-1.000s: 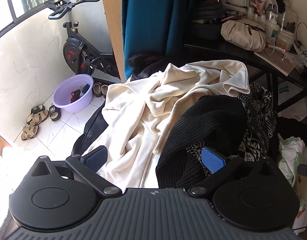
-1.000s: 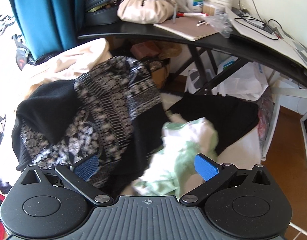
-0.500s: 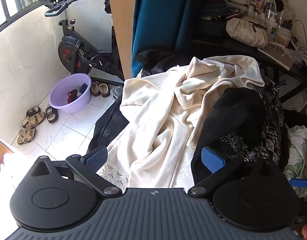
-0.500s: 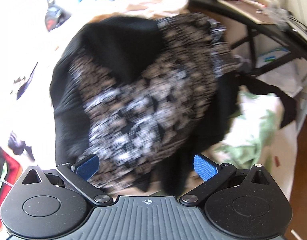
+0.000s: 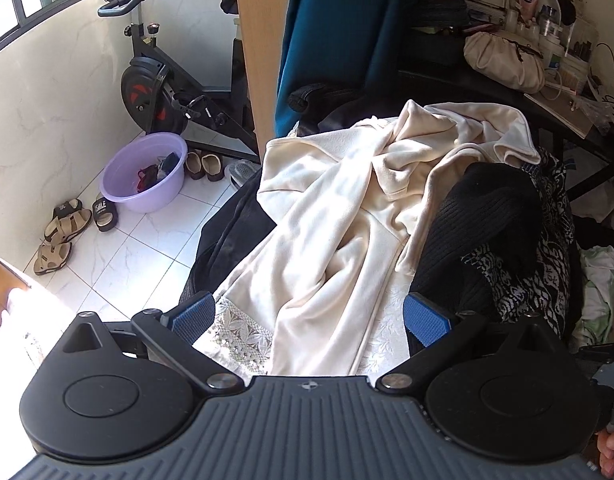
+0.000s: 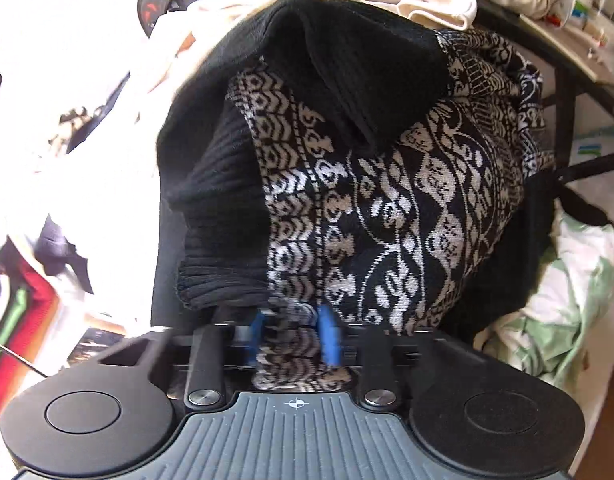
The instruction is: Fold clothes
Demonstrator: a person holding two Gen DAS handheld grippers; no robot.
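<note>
The right gripper [image 6: 293, 336] has just been closing, and its blue fingers [image 6: 329, 334] now pinch the near hem of the black-and-white patterned knit sweater [image 6: 387, 208], a fold of the knit bunched between them. That sweater lies on top of a heap of clothes, tangled with a black ribbed knit garment [image 6: 223, 208] that overlaps its upper and left parts; a cream fleece garment [image 5: 347, 216] sprawls beside them, and a pale green and white crumpled cloth [image 6: 559, 300] sits lower to the right. The left gripper [image 5: 311, 318] hovers over the cream fleece with its fingers wide apart and holding nothing. The sweater looks soft, fairly thick and stretchy, so it will probably sag and drag the ribbed piece along when lifted. A single pinch at the hem is likely to let it hang in a rope; a second hold along the same hem would spread it flat for folding.
</note>
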